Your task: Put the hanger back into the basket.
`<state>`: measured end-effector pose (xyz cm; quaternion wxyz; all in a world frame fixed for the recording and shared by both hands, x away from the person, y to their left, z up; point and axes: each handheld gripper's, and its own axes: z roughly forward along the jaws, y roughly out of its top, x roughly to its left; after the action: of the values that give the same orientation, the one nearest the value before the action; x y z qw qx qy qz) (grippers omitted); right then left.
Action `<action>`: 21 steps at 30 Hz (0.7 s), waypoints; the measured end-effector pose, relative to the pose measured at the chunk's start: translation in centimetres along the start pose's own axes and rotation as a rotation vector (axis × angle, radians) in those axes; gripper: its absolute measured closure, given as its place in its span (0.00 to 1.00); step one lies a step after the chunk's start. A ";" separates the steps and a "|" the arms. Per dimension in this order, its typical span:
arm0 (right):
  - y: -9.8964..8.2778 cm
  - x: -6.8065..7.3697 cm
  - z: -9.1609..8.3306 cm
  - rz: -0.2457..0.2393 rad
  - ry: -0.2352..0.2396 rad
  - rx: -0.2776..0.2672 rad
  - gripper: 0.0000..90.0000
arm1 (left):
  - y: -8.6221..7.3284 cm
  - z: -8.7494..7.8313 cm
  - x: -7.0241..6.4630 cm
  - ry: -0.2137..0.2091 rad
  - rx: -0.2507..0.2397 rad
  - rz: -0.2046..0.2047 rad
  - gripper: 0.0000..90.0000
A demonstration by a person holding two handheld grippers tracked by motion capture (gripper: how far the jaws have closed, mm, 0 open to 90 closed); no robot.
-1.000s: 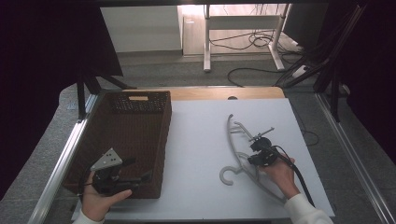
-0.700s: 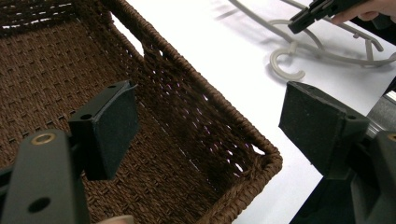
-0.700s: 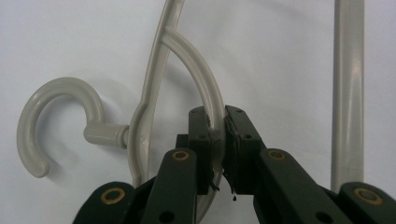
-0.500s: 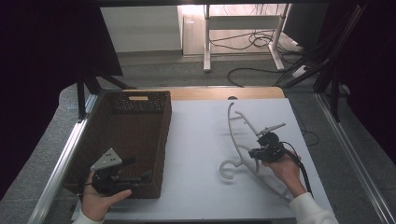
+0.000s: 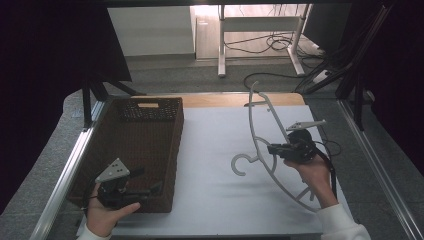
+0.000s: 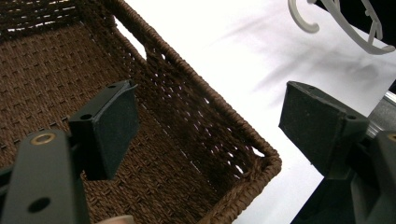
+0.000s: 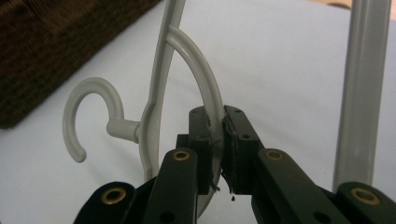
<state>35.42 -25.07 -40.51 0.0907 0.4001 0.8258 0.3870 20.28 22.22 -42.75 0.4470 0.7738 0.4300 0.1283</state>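
A pale grey plastic clothes hanger point(image 5: 256, 125) hangs tilted above the white table top, its hook point(image 5: 240, 165) pointing left and its far end raised. My right gripper point(image 5: 274, 149) is shut on one of the hanger's curved inner bars; in the right gripper view the pads point(image 7: 217, 126) pinch that bar point(image 7: 205, 88) beside the hook point(image 7: 93, 88). A brown wicker basket point(image 5: 177, 135) stands at the left. My left gripper point(image 5: 146, 181) is open over the basket's near right corner, and its jaws point(image 6: 215, 116) straddle the rim point(image 6: 224, 121) without touching it.
The white table cover point(image 5: 215, 200) lies between basket and hanger. A wooden strip point(image 5: 225, 99) runs along the far edge, and metal rails point(image 5: 370, 165) run along both sides. Desk legs and cables point(image 5: 270, 45) sit on the floor beyond.
My right gripper has risen with the hanger, which has lifted off the table and swung more upright. The left gripper has stayed in place.
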 end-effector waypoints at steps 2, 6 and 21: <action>0.3 0.1 -0.2 0.018 0.015 -0.021 0.92 | 0.1 0.0 -0.1 -0.003 -0.001 0.001 0.22; 0.8 0.3 -0.2 0.058 0.045 -0.055 0.93 | 0.3 0.1 -0.3 -0.010 -0.005 0.003 0.22; 1.9 0.6 0.0 0.128 0.130 -0.143 0.95 | 0.7 0.6 -0.8 -0.031 -0.002 0.008 0.22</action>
<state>36.19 -23.90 -39.09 0.0404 0.4184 0.7730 0.4752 20.55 21.11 -42.43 0.4539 0.7770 0.4197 0.1185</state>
